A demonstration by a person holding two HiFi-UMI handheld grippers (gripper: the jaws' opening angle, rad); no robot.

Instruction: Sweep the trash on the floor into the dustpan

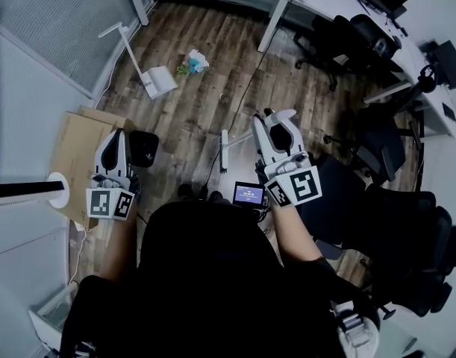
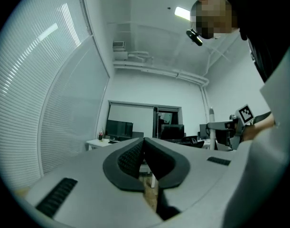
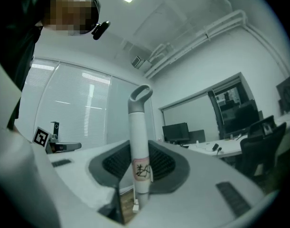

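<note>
The trash (image 1: 195, 61), a crumpled white and blue-green wad, lies on the wood floor far ahead. Just left of it stands the white dustpan (image 1: 159, 80) with its long handle (image 1: 122, 37) leaning away. My right gripper (image 1: 273, 118) is shut on the broom's white handle (image 3: 137, 127), which stands upright between the pads (image 3: 117, 163) with its grey loop on top. A white bar (image 1: 225, 149) that looks like the broom's foot rests on the floor to its left. My left gripper (image 1: 116, 134) is shut with nothing in it, its pads (image 2: 130, 158) pressed together.
Flat cardboard (image 1: 84, 144) lies by the glass wall at the left, beside a white post (image 1: 57, 190). A black cable (image 1: 246, 88) runs across the floor toward the white desk (image 1: 302, 2). Black office chairs (image 1: 377, 151) crowd the right side. A small lit screen (image 1: 248, 194) sits near my feet.
</note>
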